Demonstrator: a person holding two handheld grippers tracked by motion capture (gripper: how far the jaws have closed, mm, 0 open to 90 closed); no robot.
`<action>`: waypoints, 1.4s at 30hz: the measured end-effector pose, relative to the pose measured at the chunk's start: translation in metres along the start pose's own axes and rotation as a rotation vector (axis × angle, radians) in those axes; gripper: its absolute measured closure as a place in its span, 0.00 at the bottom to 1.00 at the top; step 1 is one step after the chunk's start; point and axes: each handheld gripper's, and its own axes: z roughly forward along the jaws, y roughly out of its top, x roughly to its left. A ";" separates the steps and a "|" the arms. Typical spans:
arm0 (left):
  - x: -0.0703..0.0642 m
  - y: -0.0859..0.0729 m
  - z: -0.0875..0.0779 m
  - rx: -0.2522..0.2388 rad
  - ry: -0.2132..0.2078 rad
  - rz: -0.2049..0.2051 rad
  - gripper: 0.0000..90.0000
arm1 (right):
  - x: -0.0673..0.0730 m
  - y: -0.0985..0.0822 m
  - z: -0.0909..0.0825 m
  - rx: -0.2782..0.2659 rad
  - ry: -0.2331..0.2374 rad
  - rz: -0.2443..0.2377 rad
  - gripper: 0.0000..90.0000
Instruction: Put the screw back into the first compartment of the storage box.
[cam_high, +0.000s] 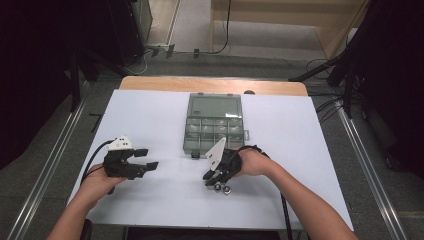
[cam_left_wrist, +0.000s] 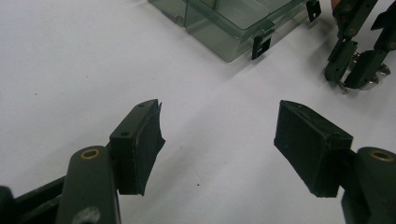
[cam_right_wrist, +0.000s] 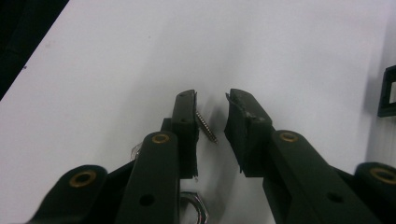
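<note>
A small threaded screw (cam_right_wrist: 207, 126) lies on the white table between the jaws of my right gripper (cam_right_wrist: 212, 95). It sits against one pad, and a gap separates it from the other. A hex nut (cam_right_wrist: 196, 207) lies under that gripper's body. From above, my right gripper (cam_high: 210, 179) points down at a little cluster of metal nuts (cam_high: 222, 188) in front of the clear organiser box (cam_high: 214, 122). My left gripper (cam_high: 148, 157) rests at the left with its jaws wide open and nothing between them (cam_left_wrist: 218, 107).
The organiser box (cam_left_wrist: 233, 23) stands open at mid-table, its lid flat toward the far edge and black latches (cam_right_wrist: 387, 91) on its near side. In the left gripper view my right gripper (cam_left_wrist: 344, 80) stands over the hardware. White tabletop (cam_high: 150, 115) stretches to the left.
</note>
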 end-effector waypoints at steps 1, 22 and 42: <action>0.000 0.000 0.000 0.002 -0.001 0.000 0.35 | 0.000 0.000 0.000 -0.001 0.001 -0.001 0.86; 0.000 0.000 0.000 -0.001 -0.005 0.003 0.35 | -0.005 0.001 -0.015 -0.089 0.012 0.141 0.98; 0.000 0.000 0.001 0.001 -0.003 0.001 0.35 | -0.022 0.004 -0.045 -0.171 -0.181 0.460 0.98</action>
